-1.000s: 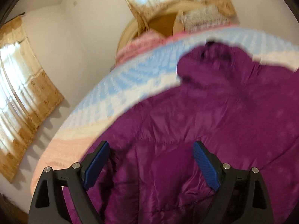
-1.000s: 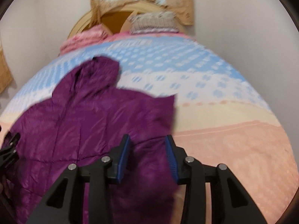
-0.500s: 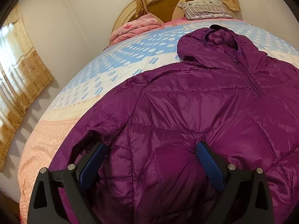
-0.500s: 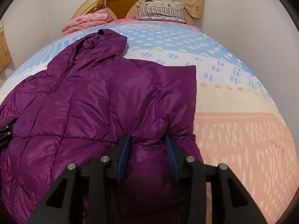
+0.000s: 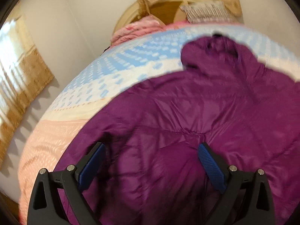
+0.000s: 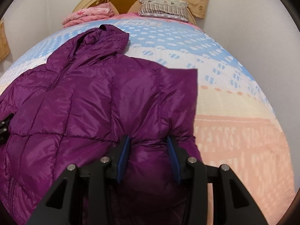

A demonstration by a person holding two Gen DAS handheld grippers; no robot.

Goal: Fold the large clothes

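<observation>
Across the middle of both frames one purple puffer jacket (image 6: 78,101) is spread flat on the patterned bedspread (image 6: 234,97), hood toward the upper edge; one striped pillow (image 6: 163,8) and one pink folded blanket (image 6: 88,16) are seen at the top. The quilted, glossy fabric is bunched between the blue pads of the right gripper (image 6: 148,154), which is clamped on it. The left gripper (image 5: 150,164) is spread wide, the jacket lying between and beneath its fingers, ungrasped
</observation>
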